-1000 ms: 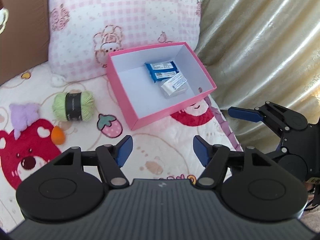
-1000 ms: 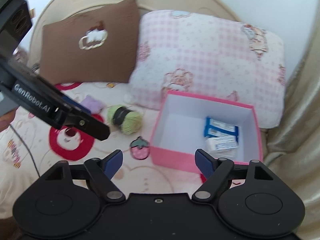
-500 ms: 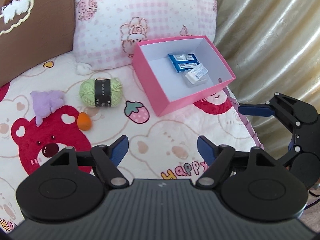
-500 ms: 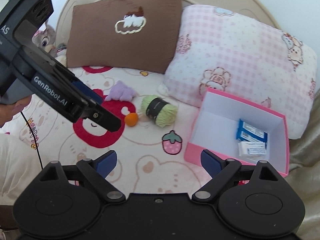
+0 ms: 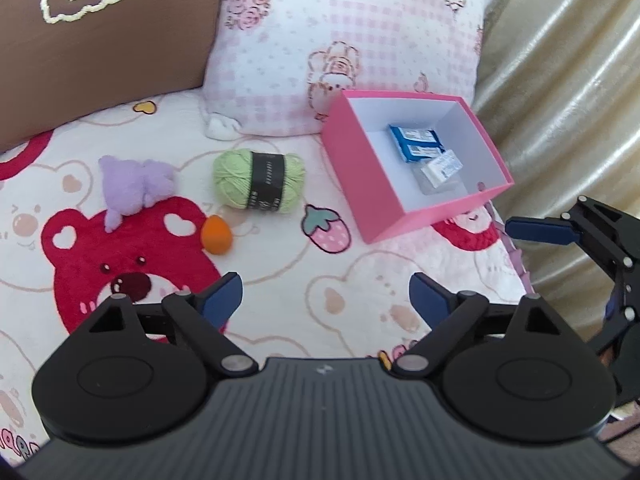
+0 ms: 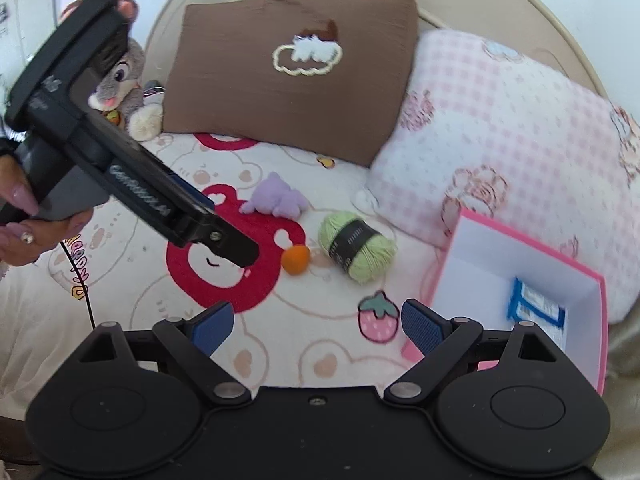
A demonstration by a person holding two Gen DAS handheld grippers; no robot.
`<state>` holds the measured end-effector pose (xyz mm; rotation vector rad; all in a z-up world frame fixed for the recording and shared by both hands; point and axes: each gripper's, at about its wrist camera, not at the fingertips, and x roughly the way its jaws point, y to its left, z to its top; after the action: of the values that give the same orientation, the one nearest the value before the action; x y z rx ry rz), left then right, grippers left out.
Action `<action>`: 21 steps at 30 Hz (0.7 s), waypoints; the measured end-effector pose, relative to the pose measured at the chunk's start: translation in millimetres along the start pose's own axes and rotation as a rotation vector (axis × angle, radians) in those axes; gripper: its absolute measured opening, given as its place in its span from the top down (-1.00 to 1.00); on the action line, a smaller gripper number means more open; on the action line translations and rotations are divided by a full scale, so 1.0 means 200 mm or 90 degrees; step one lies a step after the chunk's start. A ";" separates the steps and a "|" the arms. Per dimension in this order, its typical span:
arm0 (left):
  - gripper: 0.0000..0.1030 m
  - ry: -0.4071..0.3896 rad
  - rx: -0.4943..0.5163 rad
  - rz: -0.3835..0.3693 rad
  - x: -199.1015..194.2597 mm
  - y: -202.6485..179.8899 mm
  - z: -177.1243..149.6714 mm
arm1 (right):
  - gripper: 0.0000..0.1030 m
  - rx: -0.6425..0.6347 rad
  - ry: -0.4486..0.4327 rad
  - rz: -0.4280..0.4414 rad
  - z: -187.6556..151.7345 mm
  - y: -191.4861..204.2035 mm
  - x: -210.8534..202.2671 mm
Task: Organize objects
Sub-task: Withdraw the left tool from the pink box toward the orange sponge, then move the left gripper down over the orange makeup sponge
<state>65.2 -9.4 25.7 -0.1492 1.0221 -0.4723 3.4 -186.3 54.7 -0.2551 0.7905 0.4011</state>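
Yarn, a green ball with a black band, lies on the bear-print blanket between an orange ball and the pink box, well apart from both tools. In the left wrist view, the left gripper hangs over bare blanket, its jaws, which have just been opening, spread wide with nothing between them. A purple plush sits beyond the orange ball. The box rests part-way over the bed's edge beside the curtain, with blue packets and a white one already inside. That overhang looks like the main risk: a push on the near wall during a drop could tip it off the bed.

In the right wrist view, the right gripper is likewise wide open and empty, poised just short of the box corner. The left tool crosses the frame, held by a hand, its tip above the red bear print. Yarn and orange ball lie close together here, so a wide grab at one might nudge or roll the other. With both tools aimed at the same small cluster, they could also collide.
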 end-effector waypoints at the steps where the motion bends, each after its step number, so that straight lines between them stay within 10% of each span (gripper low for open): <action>1: -0.82 -0.002 -0.001 0.002 0.00 0.01 0.01 | -0.81 -0.007 -0.002 -0.001 0.01 0.02 0.02; 21: -0.83 -0.032 -0.004 0.035 0.09 0.29 -0.12 | -0.80 -0.031 -0.005 -0.008 0.07 0.06 0.30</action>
<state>71.5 37.3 -20.1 -0.1375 0.9764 -0.4131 44.9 -155.8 20.5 -0.3034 0.7720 0.4094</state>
